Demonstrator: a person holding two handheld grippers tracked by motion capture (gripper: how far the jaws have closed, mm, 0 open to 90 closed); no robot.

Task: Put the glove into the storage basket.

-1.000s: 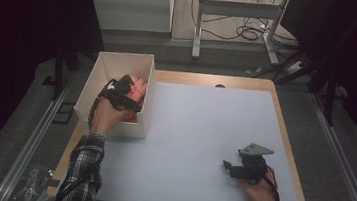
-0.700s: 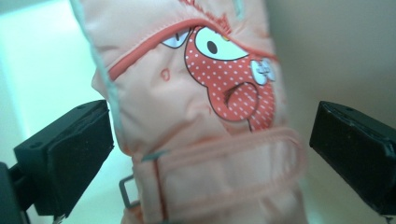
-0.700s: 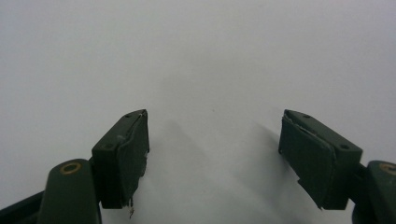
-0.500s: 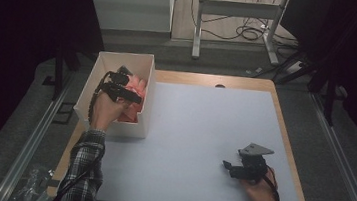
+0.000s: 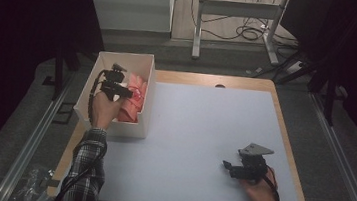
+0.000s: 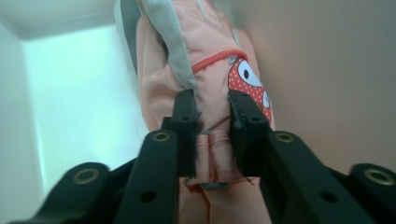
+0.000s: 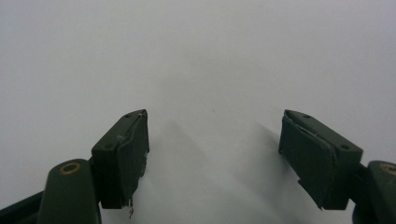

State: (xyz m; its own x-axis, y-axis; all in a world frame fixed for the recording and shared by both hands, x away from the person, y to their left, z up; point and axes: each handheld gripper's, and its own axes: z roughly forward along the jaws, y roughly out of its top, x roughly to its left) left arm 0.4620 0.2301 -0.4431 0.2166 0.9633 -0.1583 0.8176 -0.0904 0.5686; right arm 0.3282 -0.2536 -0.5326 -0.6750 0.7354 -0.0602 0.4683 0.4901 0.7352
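So the pink garment (image 6: 212, 88) is sitting inside the white box (image 5: 99, 74) at the far left corner of the bench (image 5: 198, 133), and the left hand-held gripper (image 5: 126, 93) is dipped right into that box. From the left gripper view, the jaws have just been closing and a bunched fold of the pink fabric is now pinched between the two pads, so it's grasped, not just touched. The cloth is seen stretching away from the jaws, straight ahead and up along the box wall, with its long axis roughly in line with the gripper's own pointing direction; a red spotted patch with cartoon eyes (image 6: 247, 84) and a grey strip are showing further along it. The grip looks to be taken near one end of the piece rather than the middle, so most of the fabric would probably trail below if it gets lifted out, and it could drag on the box rim. The right hand-held gripper (image 5: 230, 167) is parked well apart on the near right of the bench, jaws spread wide over bare white surface with nothing between them. The left hand is obviously the nearer one, by a lot.
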